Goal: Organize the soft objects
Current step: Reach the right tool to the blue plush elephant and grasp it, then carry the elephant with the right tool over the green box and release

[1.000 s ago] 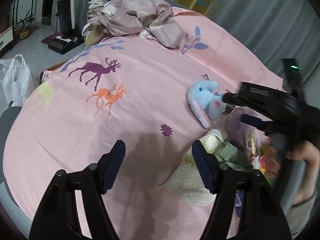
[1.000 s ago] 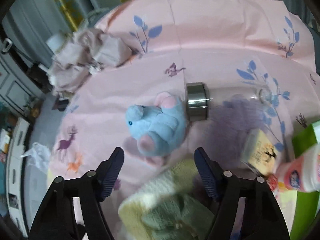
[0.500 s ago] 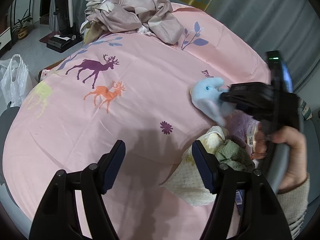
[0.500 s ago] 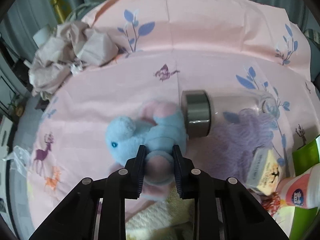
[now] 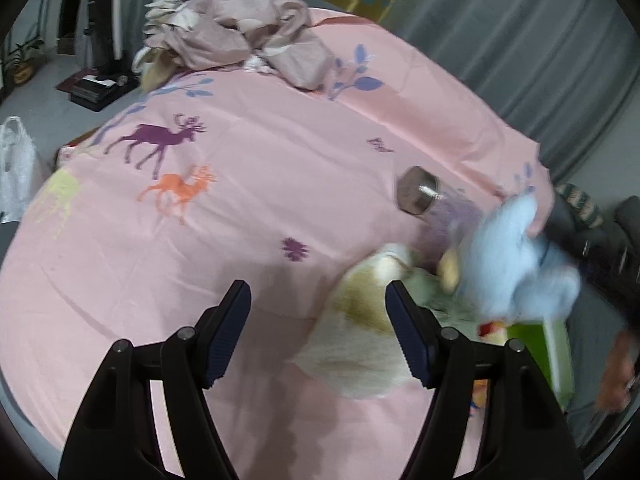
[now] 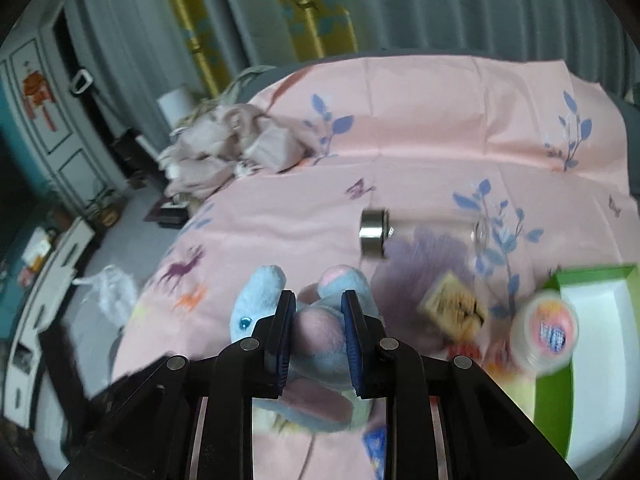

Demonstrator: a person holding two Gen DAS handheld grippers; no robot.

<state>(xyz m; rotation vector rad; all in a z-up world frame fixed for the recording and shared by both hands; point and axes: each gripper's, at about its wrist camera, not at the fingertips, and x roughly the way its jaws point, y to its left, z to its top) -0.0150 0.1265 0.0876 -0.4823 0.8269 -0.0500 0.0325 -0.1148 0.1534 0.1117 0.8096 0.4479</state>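
Over the pink sheet point(image 5: 248, 208) in your left wrist view, your left gripper point(image 5: 318, 336) hangs with its jaws spread wide and nothing between them; only bare sheet lies under the gap. Just beside its right finger sits a cream towel point(image 5: 360, 344), lying on the sheet. To the right of that, the blue plush toy point(image 5: 516, 264) is up off the sheet and blurred, in front of the dark shape of your other tool. A steel-capped clear bottle point(image 5: 418, 196) lies on its side beyond the toy. A heap of crumpled beige cloth point(image 5: 240, 36) rests at the far end of the sheet, well apart from everything else. A green box point(image 5: 556, 348) shows at the right edge.

In your right wrist view, your right gripper point(image 6: 320, 328) has just been closing and now has its jaws clamped on the plush toy point(image 6: 256, 304), the pads pinching its pink-and-blue body while the head with its blue eye sticks out to the left. Beyond the fingers the bottle point(image 6: 376, 232) lies across the sheet point(image 6: 420, 120). To the right are a small cream packet point(image 6: 452, 308), a white bottle with a pink cap point(image 6: 544, 324) and the green box point(image 6: 592, 360). The beige cloth point(image 6: 232, 144) sits far off to the left.
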